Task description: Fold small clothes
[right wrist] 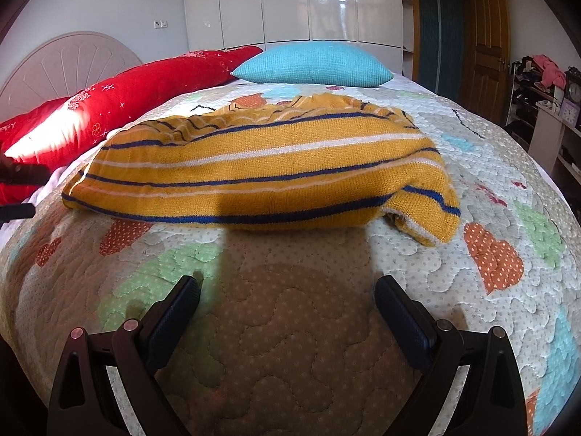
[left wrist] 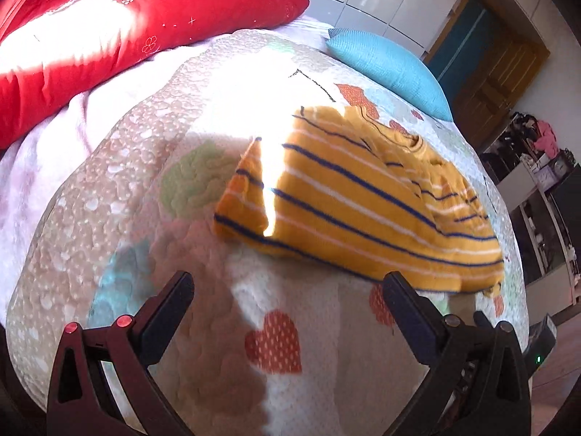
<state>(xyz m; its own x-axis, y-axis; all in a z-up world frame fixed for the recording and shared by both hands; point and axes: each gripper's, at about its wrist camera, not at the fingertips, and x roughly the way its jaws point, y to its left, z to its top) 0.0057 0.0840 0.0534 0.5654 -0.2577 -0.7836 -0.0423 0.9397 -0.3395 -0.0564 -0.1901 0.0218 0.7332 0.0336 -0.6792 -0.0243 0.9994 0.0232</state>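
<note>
A small mustard-yellow knit sweater [left wrist: 363, 196] with blue and white stripes lies folded on the quilted bedspread [left wrist: 181, 254]. It also shows in the right wrist view [right wrist: 254, 167], with one sleeve end hanging out at its right side. My left gripper [left wrist: 287, 283] is open and empty, just short of the sweater's near edge, with its right fingertip close to the hem. My right gripper [right wrist: 287, 287] is open and empty, a short way in front of the sweater's near fold.
A red quilt [right wrist: 120, 94] lies along the left of the bed, and a blue pillow [right wrist: 316, 63] lies at the far end. A headboard [right wrist: 61, 69], white wardrobes [right wrist: 290, 3], a wooden door [right wrist: 486, 47] and cluttered shelves [right wrist: 544, 91] surround the bed.
</note>
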